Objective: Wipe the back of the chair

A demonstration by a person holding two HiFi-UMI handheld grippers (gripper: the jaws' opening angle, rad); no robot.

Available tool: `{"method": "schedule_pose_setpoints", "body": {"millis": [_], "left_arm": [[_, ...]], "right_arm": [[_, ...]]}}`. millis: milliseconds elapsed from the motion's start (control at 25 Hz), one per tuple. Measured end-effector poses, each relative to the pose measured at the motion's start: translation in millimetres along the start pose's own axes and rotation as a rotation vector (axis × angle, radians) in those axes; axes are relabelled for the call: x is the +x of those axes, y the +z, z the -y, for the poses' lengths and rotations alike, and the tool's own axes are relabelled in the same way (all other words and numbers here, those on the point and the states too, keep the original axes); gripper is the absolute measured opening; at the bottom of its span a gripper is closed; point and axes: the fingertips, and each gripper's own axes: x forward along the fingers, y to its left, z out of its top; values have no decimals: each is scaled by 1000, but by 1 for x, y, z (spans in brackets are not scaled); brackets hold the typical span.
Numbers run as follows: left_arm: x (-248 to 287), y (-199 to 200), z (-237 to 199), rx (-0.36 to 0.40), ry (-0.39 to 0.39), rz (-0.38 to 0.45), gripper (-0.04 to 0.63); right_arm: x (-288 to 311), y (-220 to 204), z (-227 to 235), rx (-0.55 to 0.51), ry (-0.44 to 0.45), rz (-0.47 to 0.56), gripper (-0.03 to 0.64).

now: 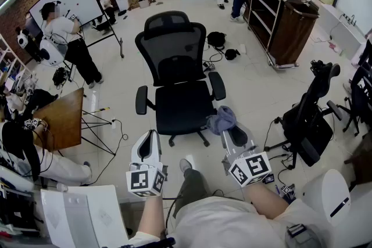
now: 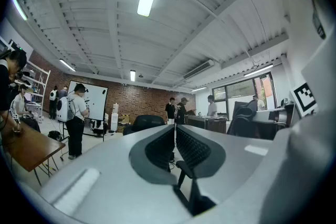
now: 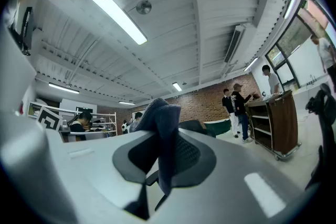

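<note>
Cloth [image 3: 160,123] pinched in right gripper [image 1: 231,130] fingers [image 3: 191,152] (tips hidden beneath it); left gripper [image 2: 175,136] fingers [image 2: 198,148] pressed together.

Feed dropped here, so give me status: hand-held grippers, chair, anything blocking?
Right hand-held gripper shut on cloth. Left hand-held gripper shut, empty. Chair ahead, seat toward us, cloth not on backrest. Cables on floor beyond it.
</note>
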Motion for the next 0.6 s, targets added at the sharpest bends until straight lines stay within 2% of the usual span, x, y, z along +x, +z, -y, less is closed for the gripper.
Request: {"method": "schedule_pose_setpoints", "body": {"millis": [280,400,600], "left_arm": [[78,-13,-46,12,-17,33,75],[116,-14,-82,3,-11,32,75],[181,-5,-126,8,-51,56,76]], "right_arm": [[77,-34,34,6,-18,-13,46],[124,-34,42,7,-22,-10,46],[199,-30,56,-15,-35,8,46]]}}
